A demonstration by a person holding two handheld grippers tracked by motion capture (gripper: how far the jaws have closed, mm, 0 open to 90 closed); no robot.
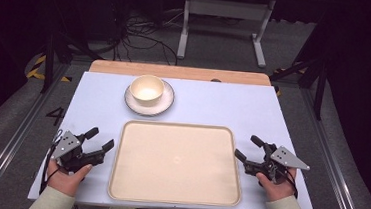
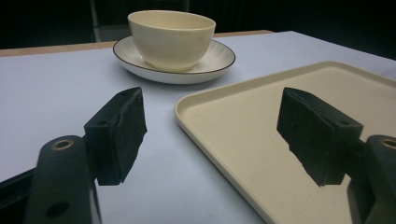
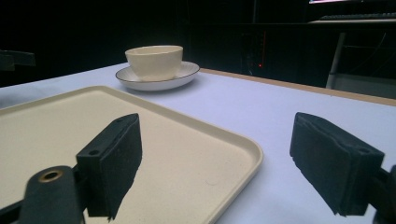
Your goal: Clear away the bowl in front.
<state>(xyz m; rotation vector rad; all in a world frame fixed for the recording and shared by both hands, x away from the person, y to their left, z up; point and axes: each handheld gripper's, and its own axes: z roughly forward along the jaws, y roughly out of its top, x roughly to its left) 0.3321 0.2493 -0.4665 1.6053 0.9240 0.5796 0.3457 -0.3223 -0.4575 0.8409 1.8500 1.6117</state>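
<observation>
A cream bowl (image 1: 146, 88) stands upright on a white saucer (image 1: 164, 105) with a dark rim, at the back of the table left of centre. A large cream tray (image 1: 176, 164) lies empty at the front centre. My left gripper (image 1: 99, 140) rests left of the tray, open, with nothing between its jaws. My right gripper (image 1: 249, 147) rests at the tray's right edge, also open and empty. In the left gripper view the bowl (image 2: 171, 39) and saucer (image 2: 217, 60) sit beyond the jaws, with the tray's corner (image 2: 196, 105) between them. The right gripper view shows the bowl (image 3: 154, 61) far off past the tray (image 3: 51, 126).
The pale blue table top (image 1: 223, 105) ends in a wooden strip (image 1: 176, 72) at the back. Beyond it stand a white frame (image 1: 220, 17) and loose cables (image 1: 138, 35) on the floor. Bare table lies right of the saucer.
</observation>
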